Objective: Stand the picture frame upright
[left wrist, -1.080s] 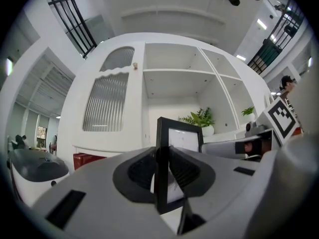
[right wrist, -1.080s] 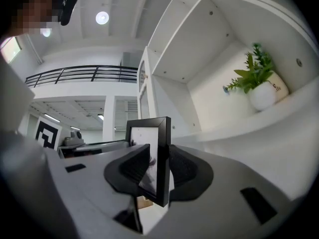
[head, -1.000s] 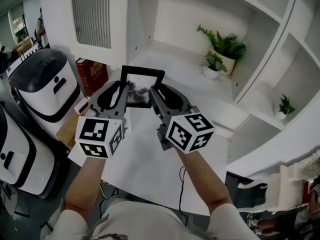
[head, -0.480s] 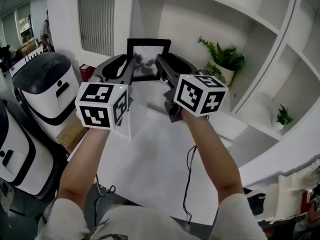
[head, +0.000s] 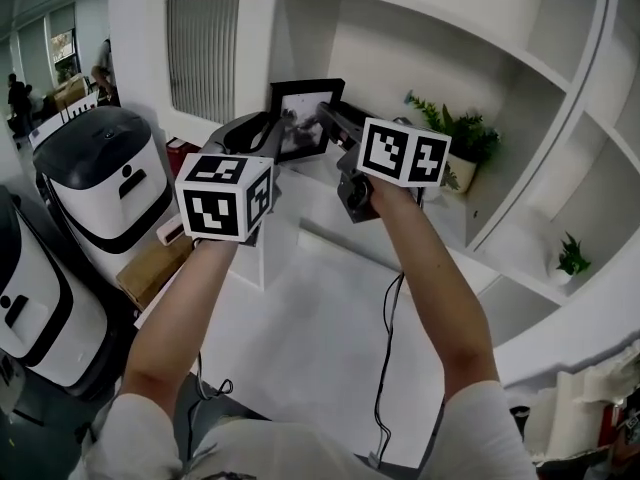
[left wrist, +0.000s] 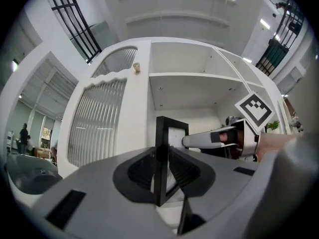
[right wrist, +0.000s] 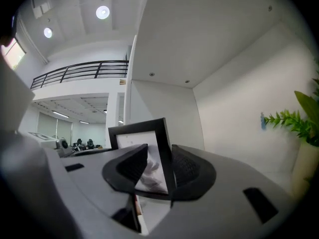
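The picture frame (head: pixel 305 118) is held up between both tools at the far end of the tabletop (head: pixel 320 308), its face towards the person. It is just in front of the open compartment of the white shelf unit (head: pixel 400 58) and left of the potted plant (head: pixel 465 143). The left tool (head: pixel 268 133) is clamped on the frame's left border, which the left gripper view shows pinched edge-on between the pads. That grip likely keeps the frame vertical and stops it twisting while it is carried. The right tool (head: pixel 335 120) has its jaws around the right border. They have just been opening, and the right gripper view shows the border between them with a slight gap on the picture side. I judge that side loosened and acting more as a guide than a hold. Holding both side edges leaves the bottom edge free to be set down. No view makes clear whether that edge already rests on the shelf. Compared with a second ago, the frame and both tools are higher and farther from the person, no longer low over the tabletop. The frame also looks closer to vertical.
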The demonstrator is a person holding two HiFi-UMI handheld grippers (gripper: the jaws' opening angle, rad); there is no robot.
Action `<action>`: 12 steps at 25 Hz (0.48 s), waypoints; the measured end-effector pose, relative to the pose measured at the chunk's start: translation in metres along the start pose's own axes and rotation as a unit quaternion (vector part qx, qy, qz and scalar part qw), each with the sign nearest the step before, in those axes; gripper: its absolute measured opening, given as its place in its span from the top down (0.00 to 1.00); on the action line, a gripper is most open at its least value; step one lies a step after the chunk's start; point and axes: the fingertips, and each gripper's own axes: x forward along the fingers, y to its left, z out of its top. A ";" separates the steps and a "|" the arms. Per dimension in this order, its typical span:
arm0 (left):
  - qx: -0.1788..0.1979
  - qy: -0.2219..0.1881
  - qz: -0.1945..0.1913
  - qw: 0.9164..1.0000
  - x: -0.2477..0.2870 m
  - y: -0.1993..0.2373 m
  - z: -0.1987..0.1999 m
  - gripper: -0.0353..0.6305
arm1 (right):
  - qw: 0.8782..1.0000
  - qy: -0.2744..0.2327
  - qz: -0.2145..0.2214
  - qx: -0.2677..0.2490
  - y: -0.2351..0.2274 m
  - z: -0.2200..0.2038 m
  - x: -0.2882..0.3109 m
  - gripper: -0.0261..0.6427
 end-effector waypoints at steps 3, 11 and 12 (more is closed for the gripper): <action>-0.010 0.007 0.002 1.000 0.003 0.002 -0.008 0.82 | 1.000 0.021 0.006 0.003 -0.006 -0.008 0.011 0.74; -0.035 0.001 0.008 0.999 0.003 0.010 -0.013 0.82 | 0.999 0.038 0.018 0.007 -0.008 -0.013 0.033 0.74; -0.035 0.000 0.010 0.999 0.003 0.011 -0.013 0.82 | 0.999 0.038 0.021 0.009 -0.008 -0.013 0.036 0.74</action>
